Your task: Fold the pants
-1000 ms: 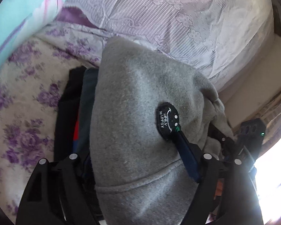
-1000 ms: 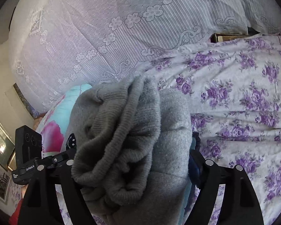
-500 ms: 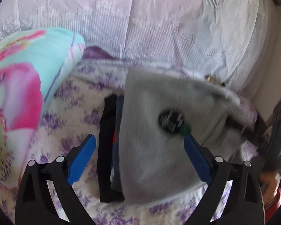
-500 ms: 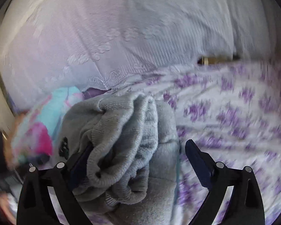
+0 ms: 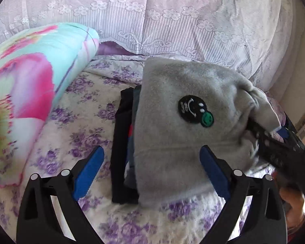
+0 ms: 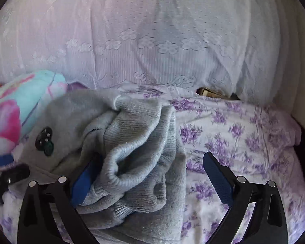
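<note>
Left wrist: left claw (image 5: 150,168) spread wide, empty; pants (image 5: 183,134) released.

Hidden and cut-off parts

The gray pants (image 5: 172,142) cover most of the dark clothes (image 5: 122,142) under them. The writing on the pants' black patch (image 5: 190,109) is too small to read. The flowery pillow (image 5: 30,85) beside the pants runs off the edge.

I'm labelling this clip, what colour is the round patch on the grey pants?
Black, with a small green one overlapping it, on the grey pants; clearest in the left wrist view.
</note>
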Action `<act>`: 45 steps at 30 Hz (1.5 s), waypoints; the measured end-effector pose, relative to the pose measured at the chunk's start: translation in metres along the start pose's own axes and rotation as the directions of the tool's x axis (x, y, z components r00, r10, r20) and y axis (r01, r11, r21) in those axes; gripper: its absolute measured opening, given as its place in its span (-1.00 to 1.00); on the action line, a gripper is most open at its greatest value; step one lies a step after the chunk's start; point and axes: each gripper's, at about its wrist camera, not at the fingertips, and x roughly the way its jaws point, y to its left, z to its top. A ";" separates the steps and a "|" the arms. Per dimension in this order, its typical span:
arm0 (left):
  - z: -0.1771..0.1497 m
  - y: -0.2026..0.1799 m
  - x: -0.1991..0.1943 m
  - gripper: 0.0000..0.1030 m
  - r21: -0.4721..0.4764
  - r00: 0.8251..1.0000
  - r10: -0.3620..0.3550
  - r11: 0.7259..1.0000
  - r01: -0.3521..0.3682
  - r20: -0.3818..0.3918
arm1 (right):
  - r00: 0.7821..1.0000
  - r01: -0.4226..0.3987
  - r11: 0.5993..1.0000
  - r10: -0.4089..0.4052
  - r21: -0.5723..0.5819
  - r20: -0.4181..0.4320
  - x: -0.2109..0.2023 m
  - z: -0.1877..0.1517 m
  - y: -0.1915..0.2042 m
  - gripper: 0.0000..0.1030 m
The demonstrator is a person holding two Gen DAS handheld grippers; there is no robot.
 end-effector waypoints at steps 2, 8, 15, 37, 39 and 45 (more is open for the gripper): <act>-0.008 -0.002 -0.020 0.79 0.022 0.999 0.028 0.999 -0.028 0.028 | 0.995 -0.041 0.998 0.038 0.037 0.092 -0.034 0.001 -0.006 0.93; -0.053 -0.009 -0.096 0.90 0.012 0.987 0.076 0.997 -0.079 0.140 | 0.965 -0.136 0.989 0.118 0.061 0.236 -0.144 -0.038 -0.006 0.93; -0.122 -0.034 -0.170 0.91 0.037 0.890 0.315 0.938 -0.346 0.330 | 0.957 -0.116 0.981 0.069 0.155 0.282 -0.208 -0.091 -0.003 0.93; -0.154 -0.041 -0.167 0.91 0.137 0.890 0.298 0.922 -0.362 0.344 | 0.961 -0.121 0.987 0.090 0.106 0.260 -0.186 -0.126 0.011 0.93; -0.153 -0.037 -0.167 0.91 0.125 0.905 0.276 0.936 -0.330 0.324 | 0.964 -0.122 0.987 0.092 0.105 0.251 -0.187 -0.129 0.011 0.93; -0.152 -0.032 -0.166 0.91 0.096 0.904 0.300 0.935 -0.343 0.304 | 0.971 -0.127 0.987 0.103 0.100 0.216 -0.187 -0.142 0.014 0.93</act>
